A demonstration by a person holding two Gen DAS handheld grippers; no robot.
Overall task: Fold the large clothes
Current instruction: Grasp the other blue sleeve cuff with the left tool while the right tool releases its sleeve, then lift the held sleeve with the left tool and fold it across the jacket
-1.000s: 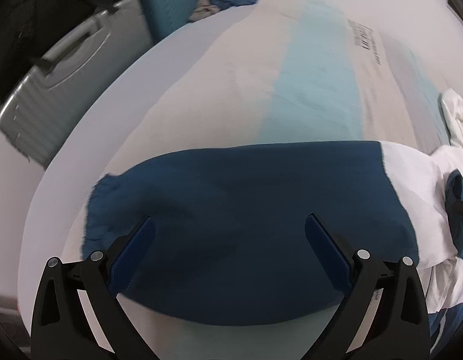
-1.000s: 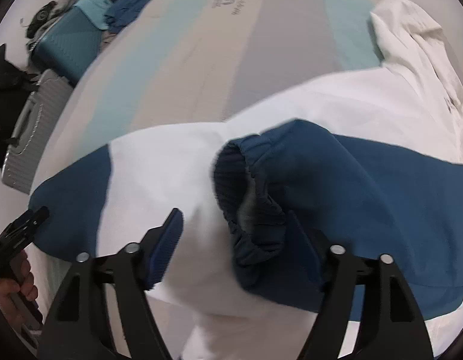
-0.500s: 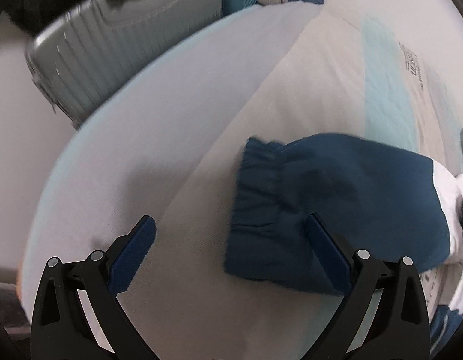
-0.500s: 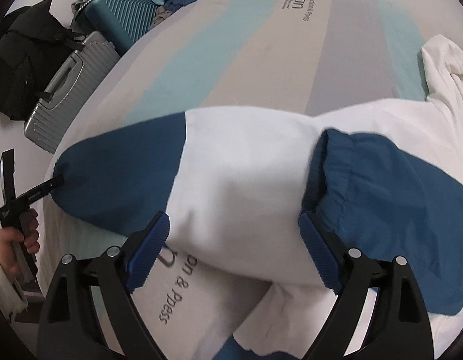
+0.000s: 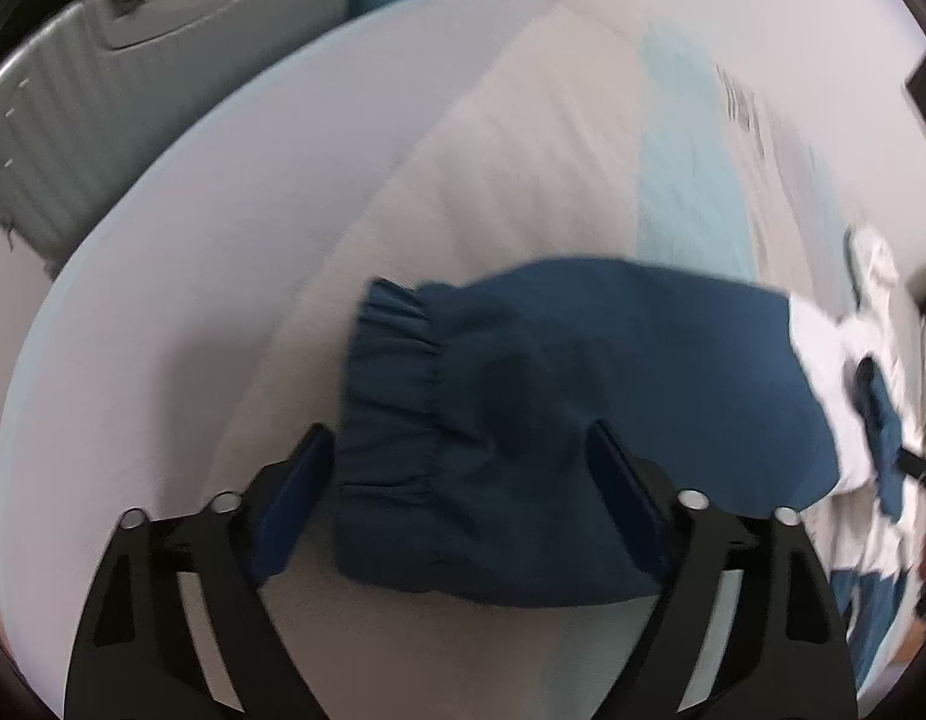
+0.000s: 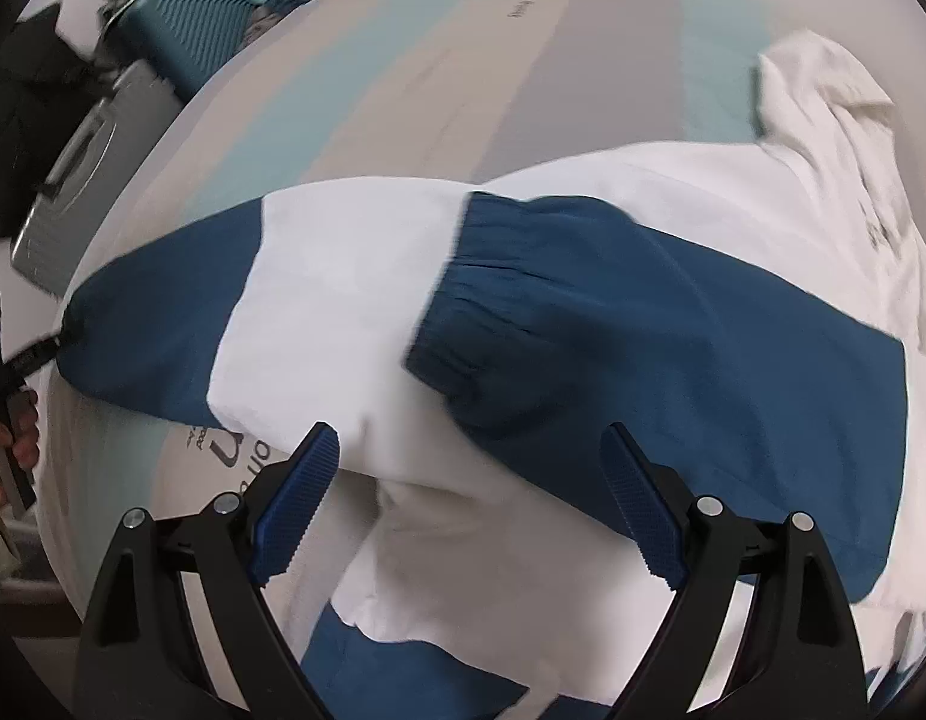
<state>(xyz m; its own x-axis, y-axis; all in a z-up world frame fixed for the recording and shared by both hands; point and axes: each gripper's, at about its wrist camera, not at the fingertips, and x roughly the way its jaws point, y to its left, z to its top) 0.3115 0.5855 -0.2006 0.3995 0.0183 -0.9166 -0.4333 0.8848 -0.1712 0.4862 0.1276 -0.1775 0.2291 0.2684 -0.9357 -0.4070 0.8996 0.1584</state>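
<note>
My left tongs [image 5: 457, 492] have just been closing around the blue cuff [image 5: 397, 396] of the left sleeve [image 5: 583, 414], which lies flat on the mattress [image 5: 463, 168], though the pads don't press it yet. My right tongs [image 6: 469, 480] stand spread above the white jacket [image 6: 343, 300], holding nothing, with the other sleeve [image 6: 673, 348] folded across it. If I pinch too deep, I judge I'd catch the mattress cover and drag the whole fold askew.

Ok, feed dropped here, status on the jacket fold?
Left hand-held gripper closing around blue sleeve cuff, no grip yet. Right hand-held gripper open over jacket. Nothing in the way.
</note>
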